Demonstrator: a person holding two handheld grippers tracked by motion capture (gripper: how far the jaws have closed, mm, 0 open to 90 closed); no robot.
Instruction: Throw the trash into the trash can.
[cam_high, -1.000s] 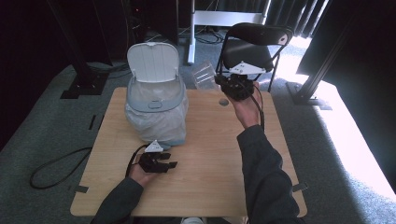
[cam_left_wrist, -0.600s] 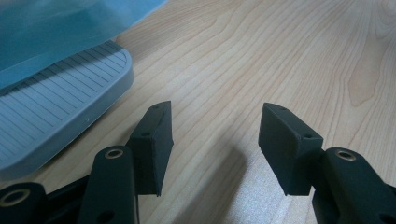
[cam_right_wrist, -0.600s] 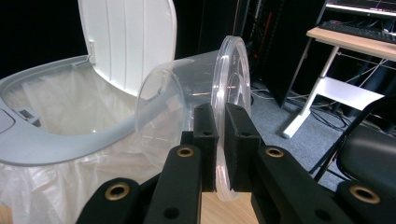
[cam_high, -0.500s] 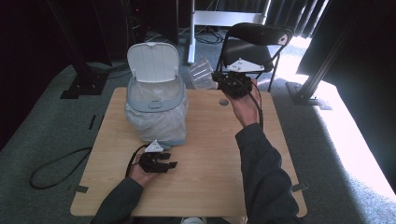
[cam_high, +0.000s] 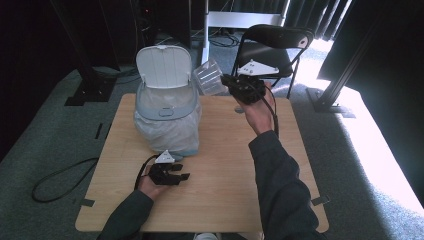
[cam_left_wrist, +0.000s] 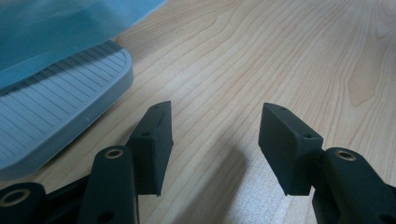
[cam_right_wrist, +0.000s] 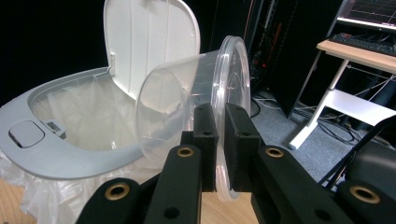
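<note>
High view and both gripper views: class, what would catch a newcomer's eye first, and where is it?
A clear plastic cup lies tilted on its side in the air, its rim pinched in the right tongs beside the bin's mouth. The white pedal bin, lid up and lined with a bag, stands on the far left of the wooden table. The left tongs rest open near its base.
</note>
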